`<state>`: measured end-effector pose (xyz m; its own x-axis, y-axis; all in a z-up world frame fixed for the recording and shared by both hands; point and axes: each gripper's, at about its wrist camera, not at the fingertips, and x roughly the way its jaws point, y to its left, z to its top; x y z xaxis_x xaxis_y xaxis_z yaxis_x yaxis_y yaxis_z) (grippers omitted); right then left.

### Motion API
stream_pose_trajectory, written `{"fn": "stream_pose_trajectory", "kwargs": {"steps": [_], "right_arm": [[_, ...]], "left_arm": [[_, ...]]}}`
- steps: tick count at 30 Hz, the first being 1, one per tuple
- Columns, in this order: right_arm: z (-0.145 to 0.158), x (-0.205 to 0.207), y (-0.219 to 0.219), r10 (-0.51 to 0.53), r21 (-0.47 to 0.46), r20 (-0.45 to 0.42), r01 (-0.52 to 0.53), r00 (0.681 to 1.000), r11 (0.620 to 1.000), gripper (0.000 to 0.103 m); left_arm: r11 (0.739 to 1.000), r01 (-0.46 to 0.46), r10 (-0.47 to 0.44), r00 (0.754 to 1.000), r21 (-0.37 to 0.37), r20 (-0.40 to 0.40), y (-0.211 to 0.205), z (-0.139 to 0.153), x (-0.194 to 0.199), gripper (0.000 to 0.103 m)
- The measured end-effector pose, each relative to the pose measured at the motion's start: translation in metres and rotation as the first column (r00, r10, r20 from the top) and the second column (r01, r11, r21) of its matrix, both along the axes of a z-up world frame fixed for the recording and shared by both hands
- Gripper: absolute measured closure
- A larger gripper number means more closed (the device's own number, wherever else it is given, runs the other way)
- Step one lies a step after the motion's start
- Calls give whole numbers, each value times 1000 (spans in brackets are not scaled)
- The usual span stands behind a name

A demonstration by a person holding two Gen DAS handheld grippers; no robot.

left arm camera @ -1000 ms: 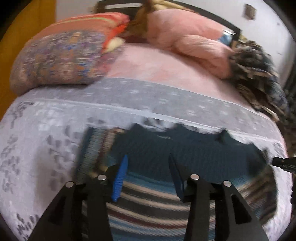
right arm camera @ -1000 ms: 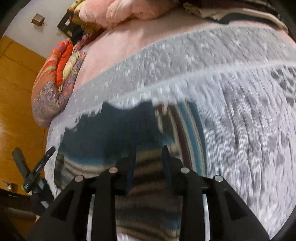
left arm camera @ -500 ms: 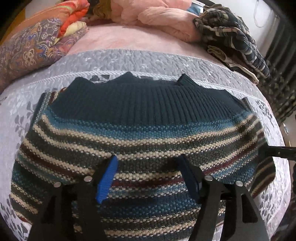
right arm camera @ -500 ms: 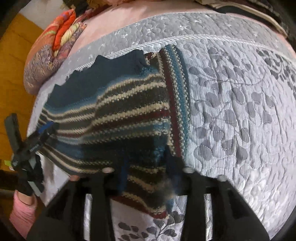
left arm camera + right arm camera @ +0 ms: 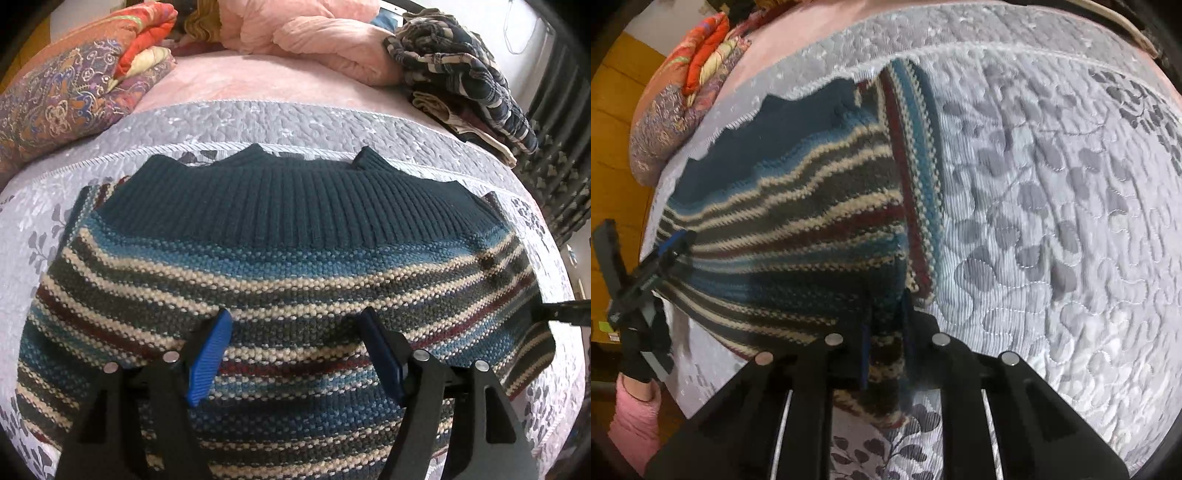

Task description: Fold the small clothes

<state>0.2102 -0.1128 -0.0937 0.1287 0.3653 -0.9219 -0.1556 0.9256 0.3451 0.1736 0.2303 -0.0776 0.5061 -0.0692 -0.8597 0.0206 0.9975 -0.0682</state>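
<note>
Striped sweater (image 5: pixel 280 280) lies spread on the grey quilt (image 5: pixel 1052 206), its dark ribbed hem beyond the fingers. Left gripper (image 5: pixel 295 354) is spread wide with the knit beneath and between its fingers (gripping nothing). Right gripper (image 5: pixel 884 332) pinches the sweater's edge.

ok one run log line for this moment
left gripper: open over striped sweater | right gripper: shut on sweater edge | quilt: under sweater
</note>
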Motion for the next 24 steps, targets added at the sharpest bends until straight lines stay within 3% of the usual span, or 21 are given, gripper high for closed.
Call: {"fn": "stream_pose_trajectory", "kwargs": {"steps": [12,18,22,24], "right_arm": [[4,0,6,7,-16,20,-7,1000,1000,87],[47,5,16,5,-99,193,14,981,995,83],[54,4,28,16,34,197,-23,980,999,83],[45,4,37,41,44,170,-49,985,998,83]], "left_arm": [[1000,-2,1,999,30,39,-5,-1,-6,29],[999,-2,-1,998,51,56,-8,-2,-8,28],[999,-5,2,998,54,62,-9,-3,-8,28],[998,-7,3,998,59,64,-10,-3,-9,28]]}}
